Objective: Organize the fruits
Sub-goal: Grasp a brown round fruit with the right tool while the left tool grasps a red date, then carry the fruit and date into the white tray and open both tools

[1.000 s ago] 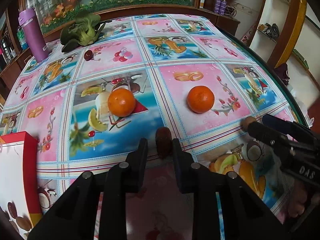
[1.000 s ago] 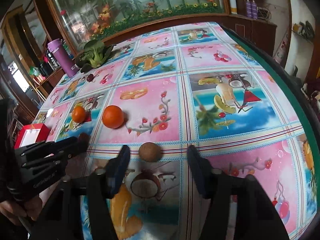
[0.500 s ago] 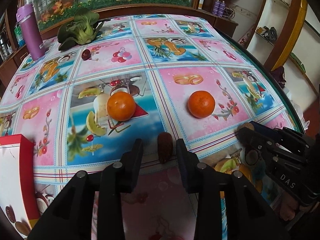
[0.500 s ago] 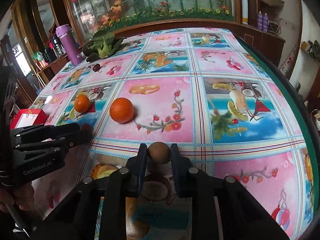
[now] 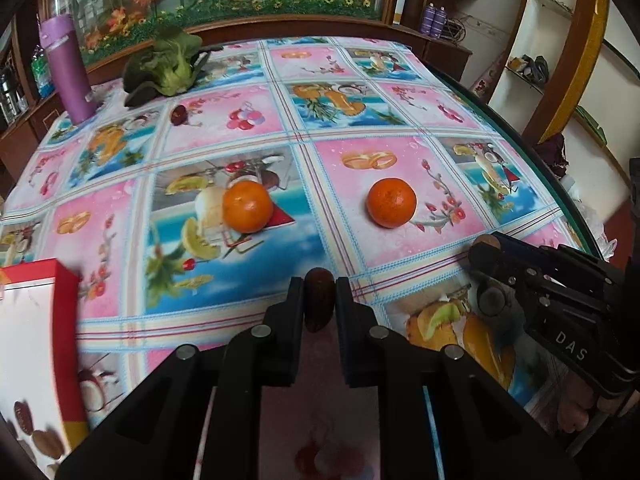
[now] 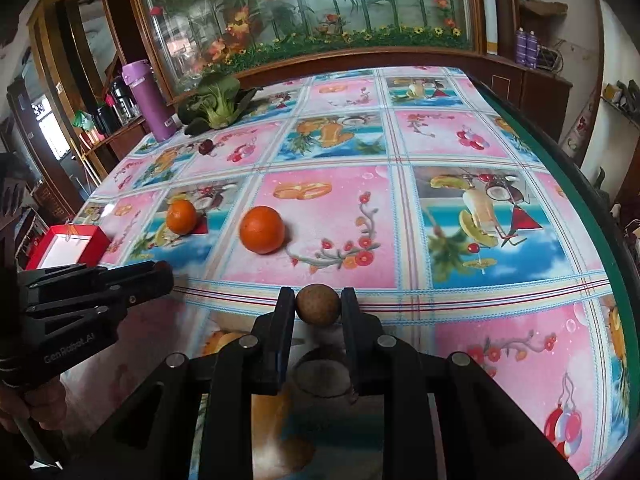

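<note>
Left wrist: red box point(image 5: 38, 312), contents unclear

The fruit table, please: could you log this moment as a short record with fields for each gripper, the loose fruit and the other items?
left gripper: shut on dark red date
right gripper: shut on round brown fruit
loose fruit: two oranges, small dark red fruit
box: red box, open, at the table's left edge
other: leafy greens, purple bottle
</note>
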{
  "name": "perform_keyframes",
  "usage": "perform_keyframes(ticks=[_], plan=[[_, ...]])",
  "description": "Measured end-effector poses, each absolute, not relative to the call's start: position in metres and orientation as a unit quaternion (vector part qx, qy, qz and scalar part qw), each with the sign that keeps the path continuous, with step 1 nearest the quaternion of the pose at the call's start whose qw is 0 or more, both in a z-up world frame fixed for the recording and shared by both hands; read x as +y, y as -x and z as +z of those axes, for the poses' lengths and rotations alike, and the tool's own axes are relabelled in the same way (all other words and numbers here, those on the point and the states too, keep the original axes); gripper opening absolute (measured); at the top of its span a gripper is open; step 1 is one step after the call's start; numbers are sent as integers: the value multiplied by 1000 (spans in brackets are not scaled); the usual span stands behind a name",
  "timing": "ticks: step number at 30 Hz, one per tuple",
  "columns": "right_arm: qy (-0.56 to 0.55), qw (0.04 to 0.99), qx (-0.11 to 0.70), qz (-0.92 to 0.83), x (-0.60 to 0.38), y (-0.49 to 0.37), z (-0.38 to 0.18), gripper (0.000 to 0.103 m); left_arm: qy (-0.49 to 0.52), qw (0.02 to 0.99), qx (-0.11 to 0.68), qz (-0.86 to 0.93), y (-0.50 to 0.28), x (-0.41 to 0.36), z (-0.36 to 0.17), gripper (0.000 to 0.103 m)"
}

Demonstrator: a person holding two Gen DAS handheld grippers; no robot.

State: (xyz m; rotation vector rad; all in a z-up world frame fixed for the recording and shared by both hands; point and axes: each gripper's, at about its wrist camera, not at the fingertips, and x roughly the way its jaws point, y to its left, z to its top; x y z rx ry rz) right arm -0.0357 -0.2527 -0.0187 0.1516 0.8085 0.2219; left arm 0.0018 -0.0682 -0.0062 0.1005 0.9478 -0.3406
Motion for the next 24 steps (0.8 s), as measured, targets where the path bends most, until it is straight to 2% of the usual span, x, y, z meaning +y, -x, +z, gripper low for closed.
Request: perform_keyframes(ticks=[4, 11, 17, 24], plan=[[-74, 909, 386, 136, -228, 43, -6, 22, -42, 888, 432, -153, 23, -42, 16, 17], [-51, 904, 369, 210, -149, 52, 25, 22, -17, 912, 403, -70, 73, 49, 44, 17], [-39, 886, 368, 280, -63, 53, 43, 22, 14, 923, 384, 17, 109, 138, 54, 17], [-10, 862, 375, 342, 20, 68, 46, 22, 33, 925, 370, 77, 136, 206, 55, 17]])
